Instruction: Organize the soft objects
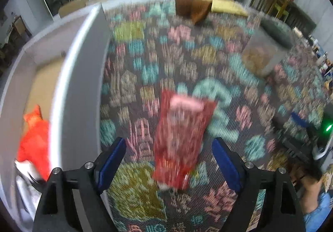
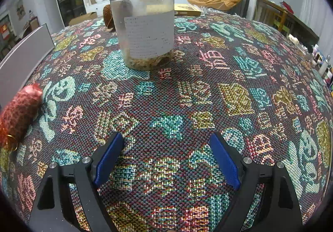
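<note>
The left wrist view is blurred. A red mesh pouch (image 1: 181,140) lies on the patterned tablecloth (image 1: 166,55), in line with the gap of my left gripper (image 1: 169,142). The blue pads stand wide apart and clear of the pouch on both sides, so the gripper is open. To the left stands a white bin (image 1: 83,65) with an orange soft toy (image 1: 33,138) inside. In the right wrist view the same pouch (image 2: 20,107) lies at the far left, near the bin wall (image 2: 20,55). My right gripper (image 2: 166,140) hovers open over bare cloth.
A clear plastic jar (image 2: 143,24) with a black lid stands mid-table. Behind it are a brown woven object (image 2: 108,15) and a flat yellow box (image 2: 187,10). A person's hand and blue sleeve (image 1: 312,200) show at the lower right.
</note>
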`<control>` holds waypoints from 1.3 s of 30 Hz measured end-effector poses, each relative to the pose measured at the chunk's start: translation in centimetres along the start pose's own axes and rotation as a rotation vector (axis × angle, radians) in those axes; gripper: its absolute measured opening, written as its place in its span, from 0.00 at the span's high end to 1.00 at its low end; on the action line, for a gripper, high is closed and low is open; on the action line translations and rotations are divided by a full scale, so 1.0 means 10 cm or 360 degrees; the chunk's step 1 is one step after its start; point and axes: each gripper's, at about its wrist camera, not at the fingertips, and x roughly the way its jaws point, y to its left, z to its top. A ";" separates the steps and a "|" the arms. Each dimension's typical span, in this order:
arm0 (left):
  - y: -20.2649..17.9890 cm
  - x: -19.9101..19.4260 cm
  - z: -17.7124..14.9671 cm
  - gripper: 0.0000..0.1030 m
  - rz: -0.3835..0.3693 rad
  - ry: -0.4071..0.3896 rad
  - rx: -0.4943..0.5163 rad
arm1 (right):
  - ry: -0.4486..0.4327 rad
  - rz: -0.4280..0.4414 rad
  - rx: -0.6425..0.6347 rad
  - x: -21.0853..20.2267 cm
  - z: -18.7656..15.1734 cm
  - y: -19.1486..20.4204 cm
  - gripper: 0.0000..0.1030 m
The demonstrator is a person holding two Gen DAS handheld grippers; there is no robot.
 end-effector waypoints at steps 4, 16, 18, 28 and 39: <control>-0.06 -0.15 0.61 0.13 -0.0068 -0.0148 0.0037 | 0.0000 0.0000 0.0000 0.00 0.00 0.00 0.14; -0.37 1.35 2.92 0.13 -0.0306 0.0052 -0.0399 | 0.0000 0.0000 0.0000 0.00 0.00 0.00 0.14; -0.37 1.52 3.02 0.13 -0.0296 0.0062 -0.0469 | 0.0000 0.0000 0.0000 0.00 0.00 0.00 0.14; -0.50 1.89 3.01 0.60 -0.0290 0.0063 -0.0439 | 0.0007 0.0009 -0.0009 0.03 0.01 0.02 0.11; -1.18 -0.45 2.08 0.59 -0.0642 -0.0274 0.0230 | -0.0193 0.0123 0.0381 -0.30 -0.07 -0.43 0.13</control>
